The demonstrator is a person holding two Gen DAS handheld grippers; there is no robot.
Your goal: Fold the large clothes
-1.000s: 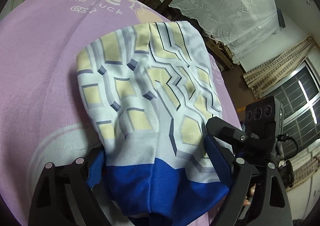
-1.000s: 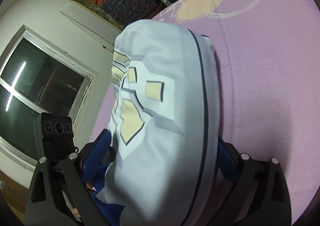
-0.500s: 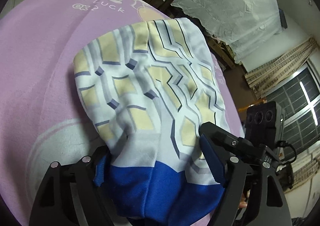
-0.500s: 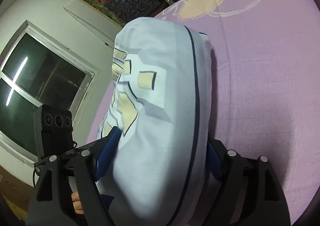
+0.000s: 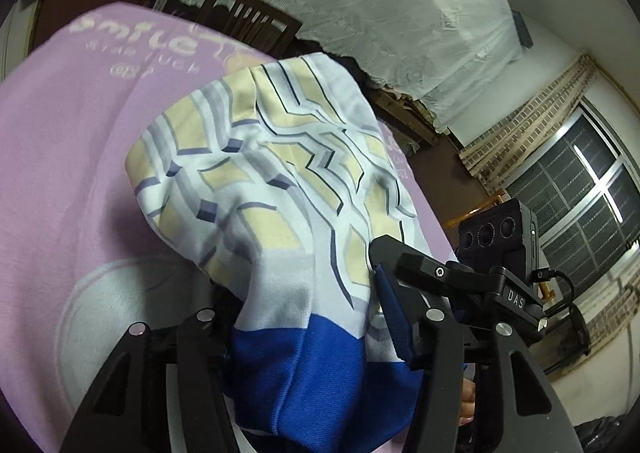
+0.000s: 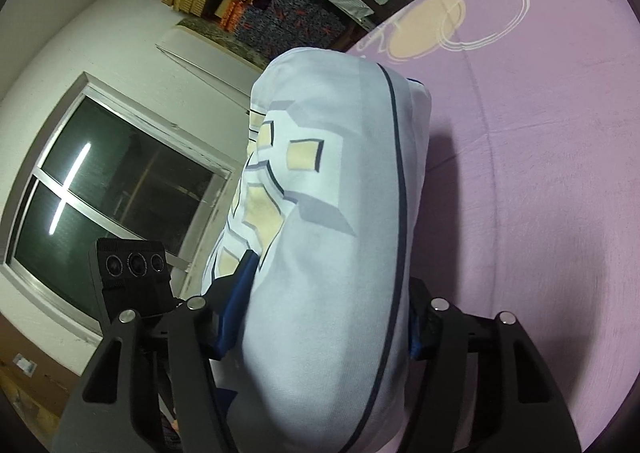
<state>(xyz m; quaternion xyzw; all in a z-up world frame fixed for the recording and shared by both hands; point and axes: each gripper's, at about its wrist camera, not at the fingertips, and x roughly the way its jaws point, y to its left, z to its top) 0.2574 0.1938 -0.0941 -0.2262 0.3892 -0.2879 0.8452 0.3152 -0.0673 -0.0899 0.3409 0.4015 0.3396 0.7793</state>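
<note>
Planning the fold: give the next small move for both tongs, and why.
Probably carry the garment forward and lower it: both the left tongs and right tongs pinch it, and it hangs bunched above the purple sheet.

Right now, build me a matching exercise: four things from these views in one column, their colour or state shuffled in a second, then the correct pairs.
Column one:
1. garment
2. bedsheet
3. left gripper
4. window

Column two:
A. lilac with white lettering
B. dark, reflecting a light strip
C. pale with yellow geometric shapes and a blue band
D. shut on cloth

Pairs: 1-C, 2-A, 3-D, 4-B
</note>
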